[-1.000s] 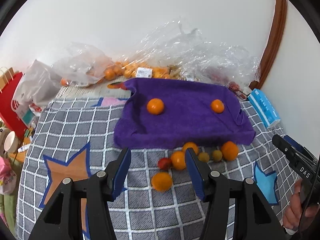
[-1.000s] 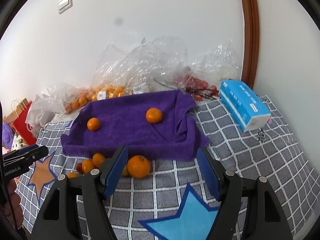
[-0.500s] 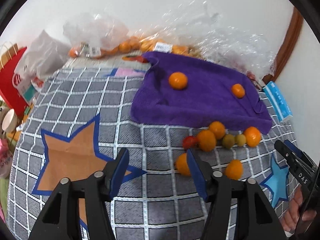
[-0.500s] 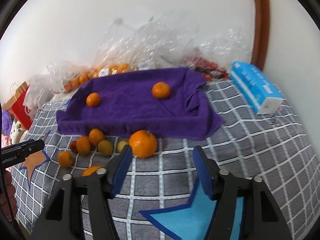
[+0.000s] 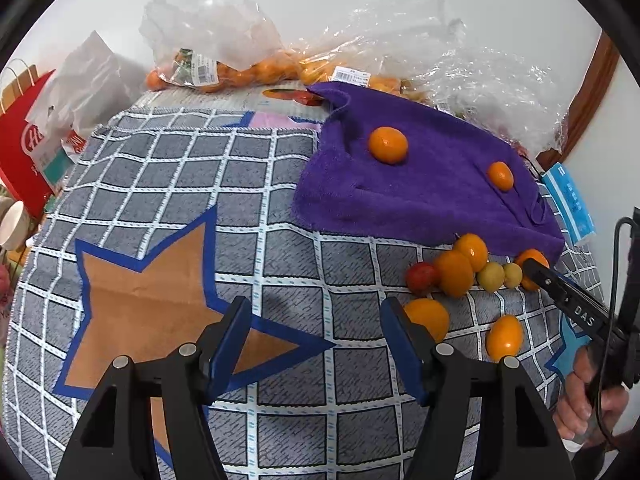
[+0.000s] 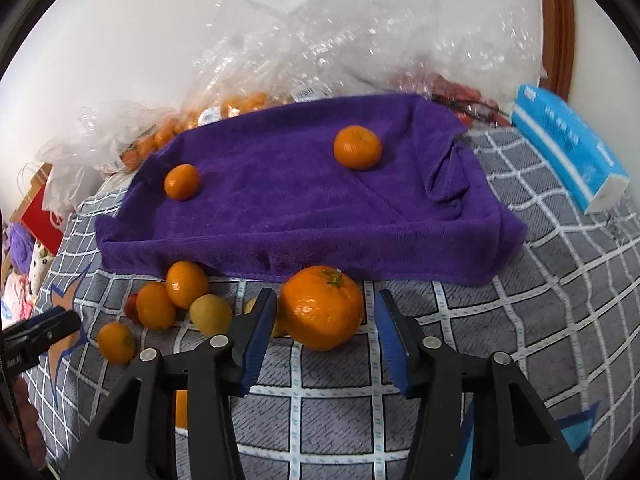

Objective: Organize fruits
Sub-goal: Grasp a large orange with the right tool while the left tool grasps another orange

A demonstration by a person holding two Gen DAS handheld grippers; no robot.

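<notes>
Right wrist view alone showed large mandarin framed by right gripper, tongs wide, not touching; left view showed only its edge behind that gripper.
Count: two oranges on purple towel; eight loose fruits on checked cloth.
Left gripper: tongs wide, empty.
Versus 0.5 s earlier: right gripper closer to mandarin.
</notes>
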